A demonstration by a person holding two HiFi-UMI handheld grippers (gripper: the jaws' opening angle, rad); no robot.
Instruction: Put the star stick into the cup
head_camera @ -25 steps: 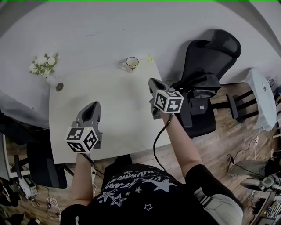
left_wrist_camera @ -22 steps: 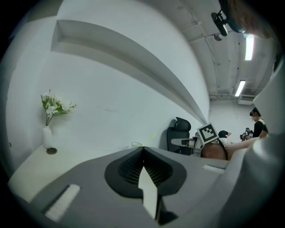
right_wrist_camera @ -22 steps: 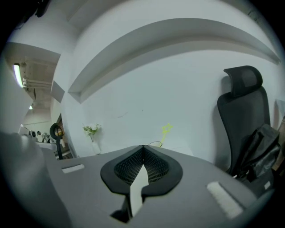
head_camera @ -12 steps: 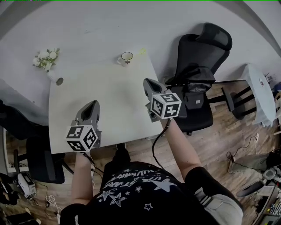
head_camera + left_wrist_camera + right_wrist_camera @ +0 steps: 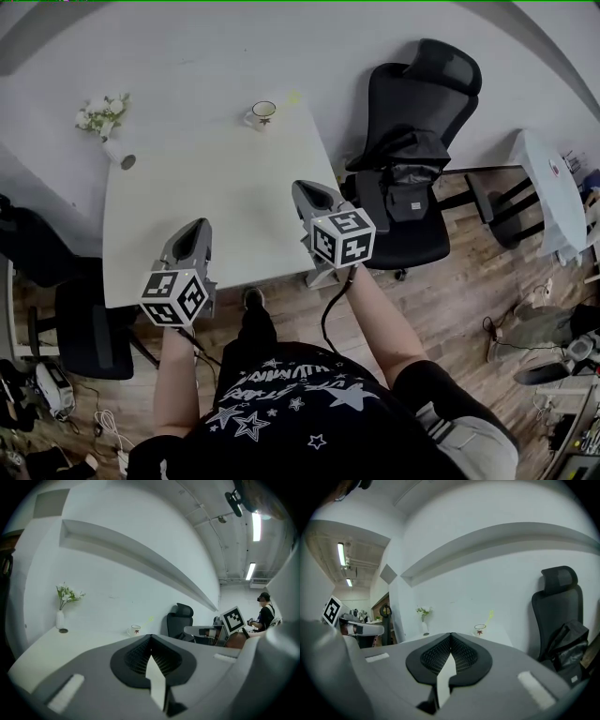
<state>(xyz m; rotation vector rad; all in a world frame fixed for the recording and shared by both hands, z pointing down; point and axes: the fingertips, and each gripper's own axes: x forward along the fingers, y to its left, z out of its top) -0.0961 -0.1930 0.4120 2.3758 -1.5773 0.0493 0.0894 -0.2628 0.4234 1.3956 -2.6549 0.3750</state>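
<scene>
A white cup (image 5: 263, 114) with a red star print stands at the table's far right corner. The yellow-green star stick (image 5: 293, 97) lies just right of it, by the wall. Both show small in the left gripper view, cup (image 5: 135, 630) and stick (image 5: 151, 619), and in the right gripper view, cup (image 5: 480, 630) and stick (image 5: 490, 617). My left gripper (image 5: 200, 227) is shut and empty over the table's near edge. My right gripper (image 5: 303, 188) is shut and empty at the near right edge. Both are far from the cup.
The white table (image 5: 206, 197) carries a vase of white flowers (image 5: 103, 117) and a small dark disc (image 5: 127, 161) at its far left. A black office chair (image 5: 412, 159) with a bag stands right of the table. A person (image 5: 266, 613) stands far off.
Both grippers have drawn back from the middle of the table to its near edge. The right one moved down and left. The cup and stick now lie farther away.
</scene>
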